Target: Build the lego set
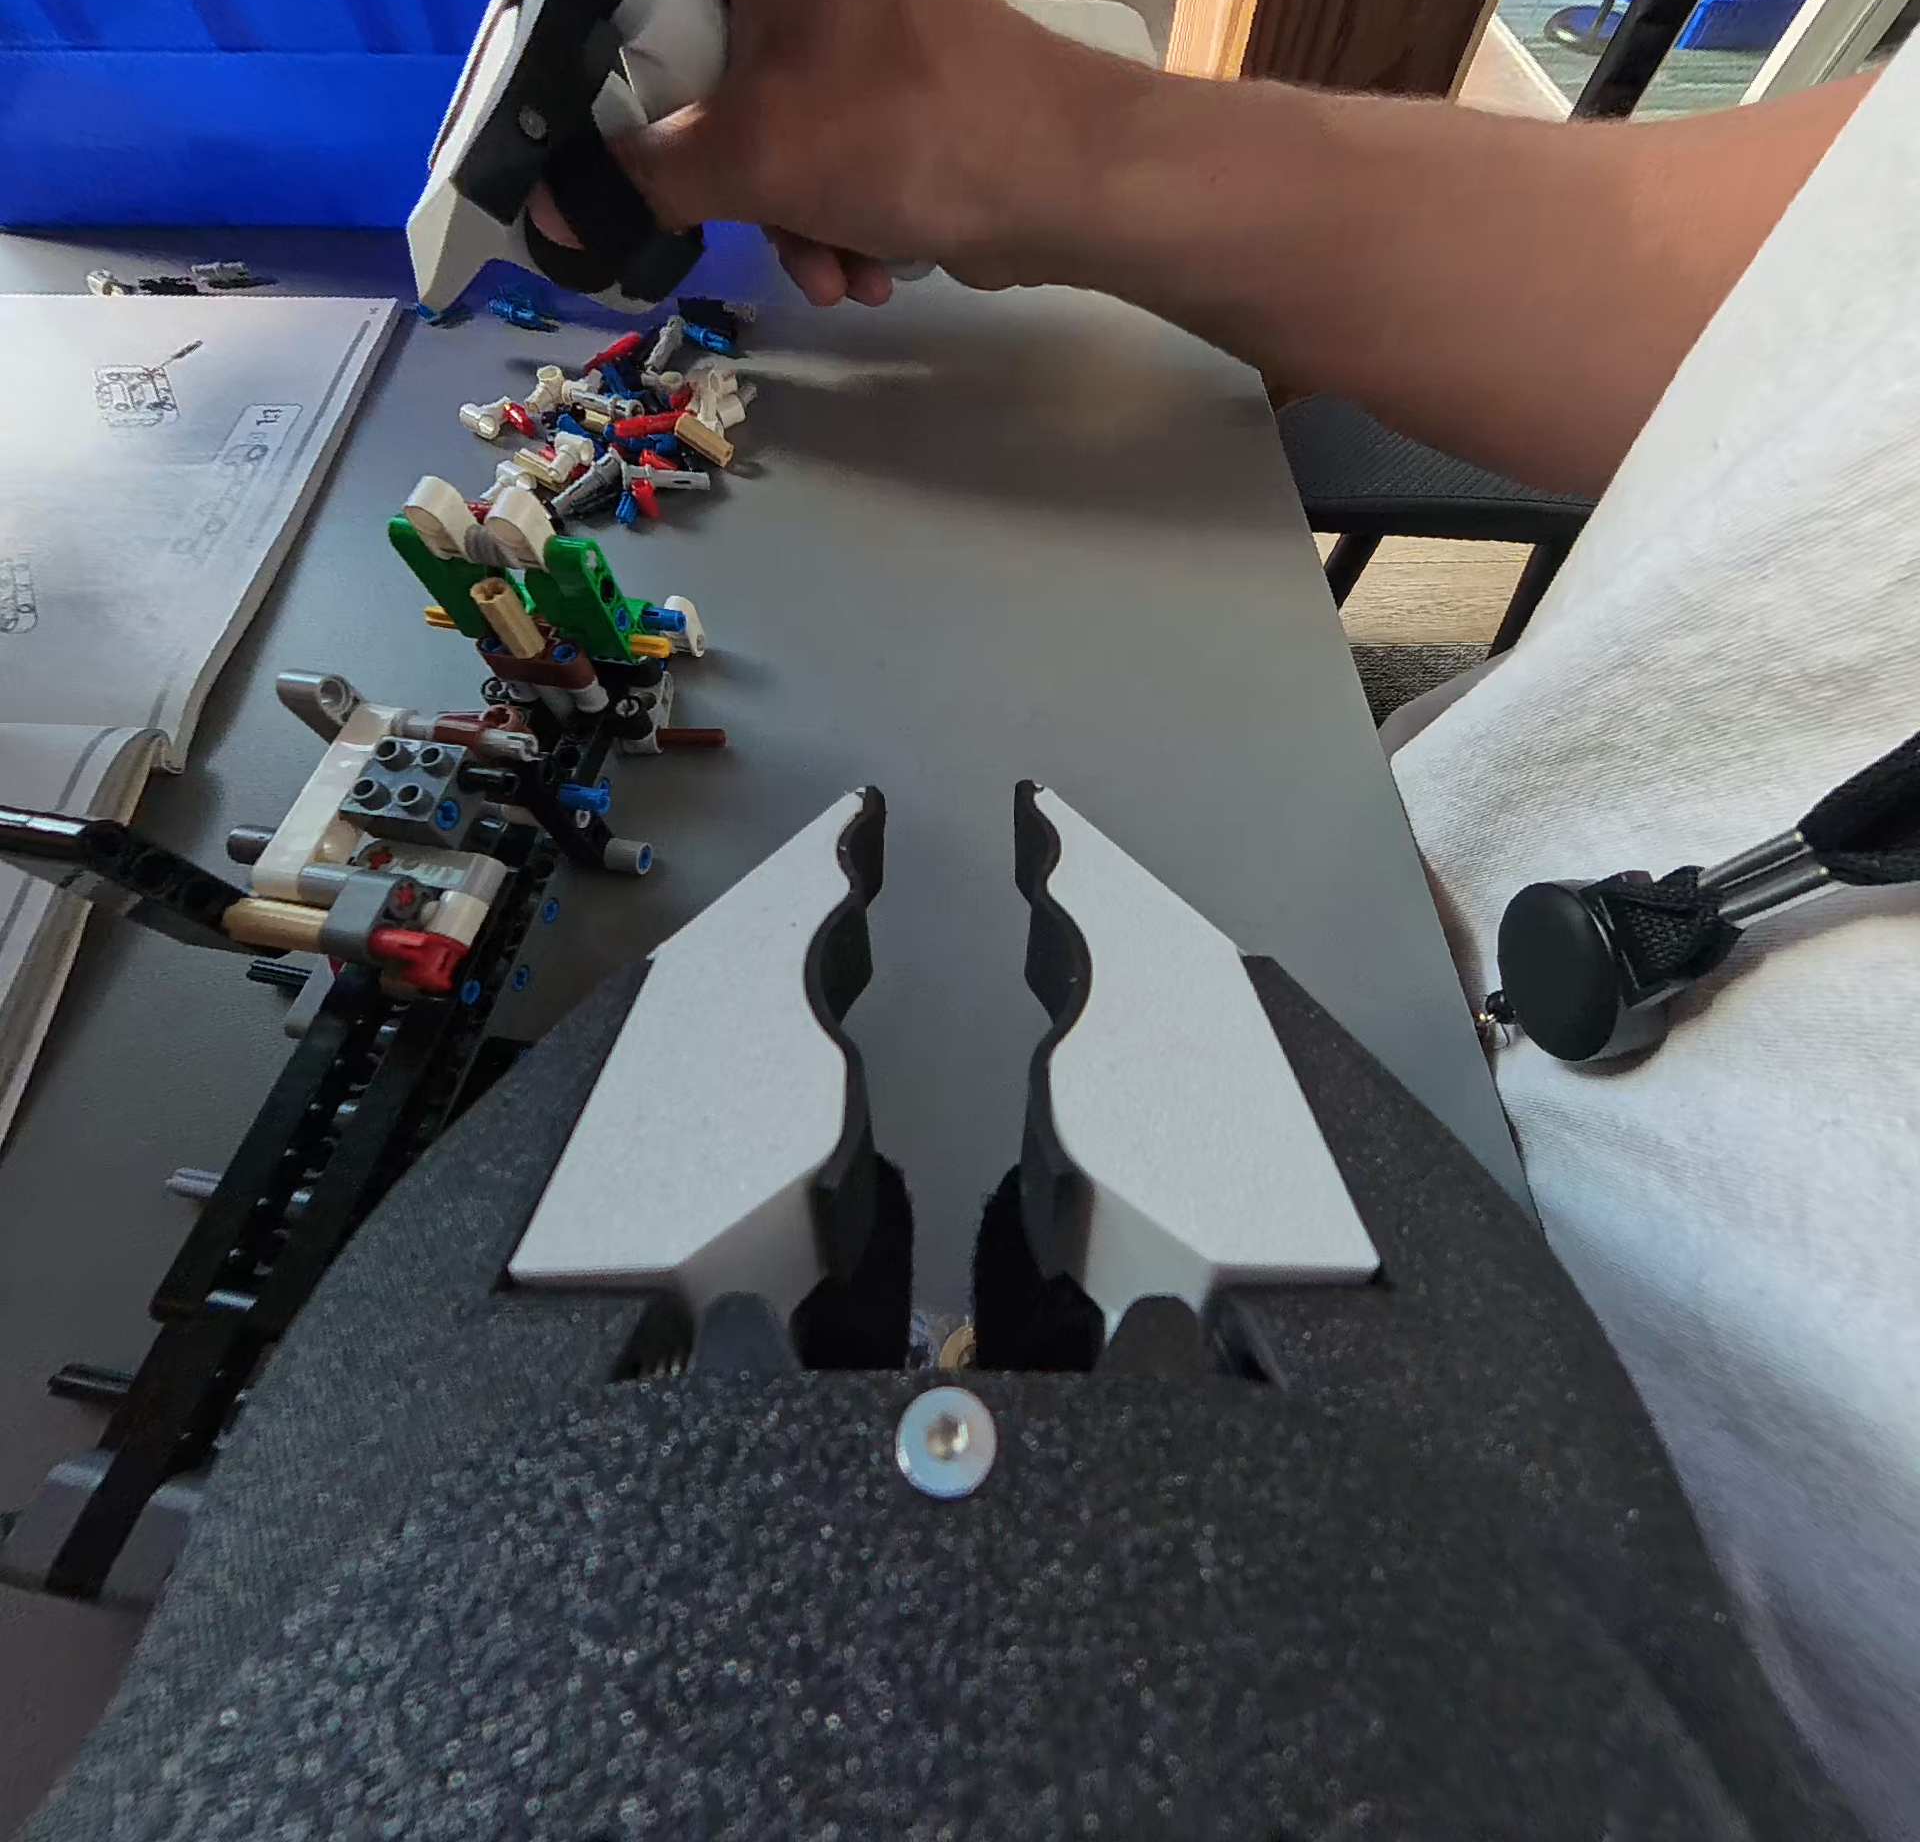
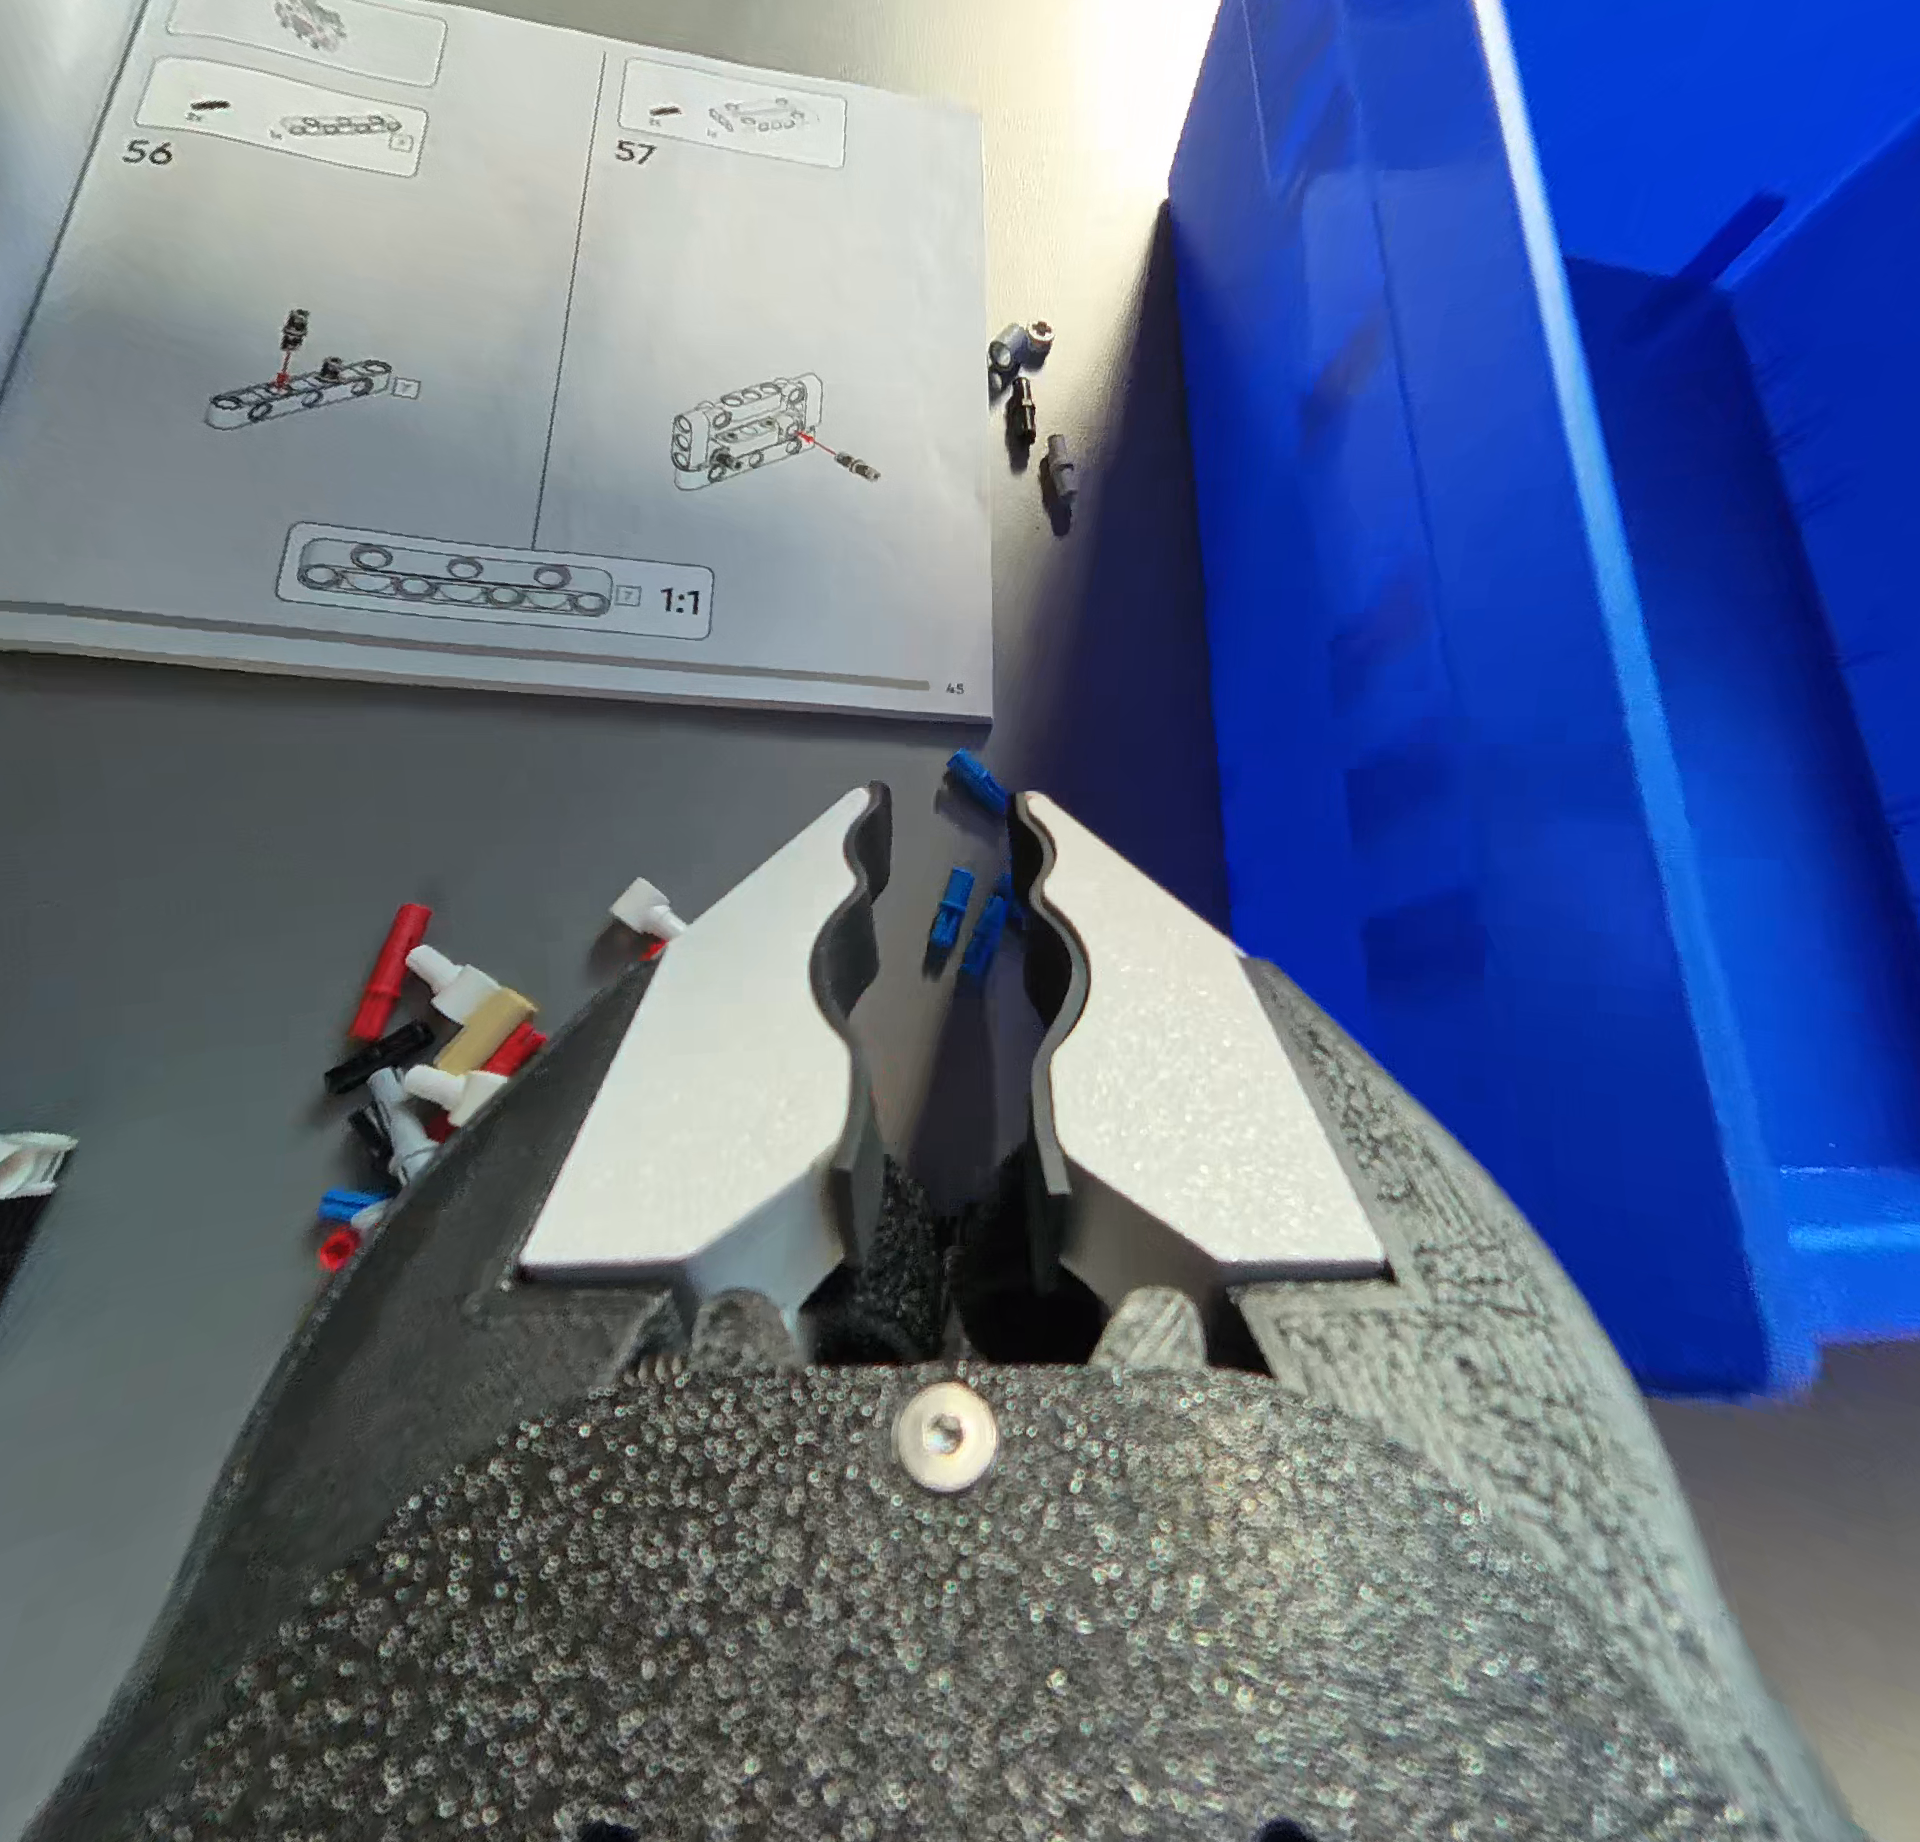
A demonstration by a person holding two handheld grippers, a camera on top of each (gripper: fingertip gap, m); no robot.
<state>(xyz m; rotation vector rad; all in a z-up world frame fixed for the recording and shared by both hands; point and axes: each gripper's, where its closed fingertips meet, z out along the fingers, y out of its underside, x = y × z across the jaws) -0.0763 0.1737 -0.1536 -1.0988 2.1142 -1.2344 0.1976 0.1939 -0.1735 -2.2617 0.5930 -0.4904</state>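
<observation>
My left gripper (image 1: 948, 795) is open and empty over a bare part of the dark grey table (image 1: 987, 566). A partly built brick model (image 1: 416, 816) with green beams (image 1: 571, 587) lies just to its left. A pile of small coloured pins and connectors (image 1: 623, 431) lies farther off. My right gripper (image 2: 951, 795) is open, low over the table next to a blue bin (image 2: 1558, 649). Three blue pins (image 2: 951, 909) lie loose on the table between and just past its fingers, and the pads do not press on them. The right gripper (image 1: 457, 275) also shows in the left wrist view, held by a hand.
An open instruction booklet (image 2: 520, 338) lies on the table left of the bin, also in the left wrist view (image 1: 156, 462). A few dark pins (image 2: 1029, 410) lie between booklet and bin. More loose pieces (image 2: 447, 1044) lie left of my right gripper. The table's edge (image 1: 1340, 649) runs at the right, with a person's arm (image 1: 1299, 254) above. About 30 cm separates my left fingertips from my right.
</observation>
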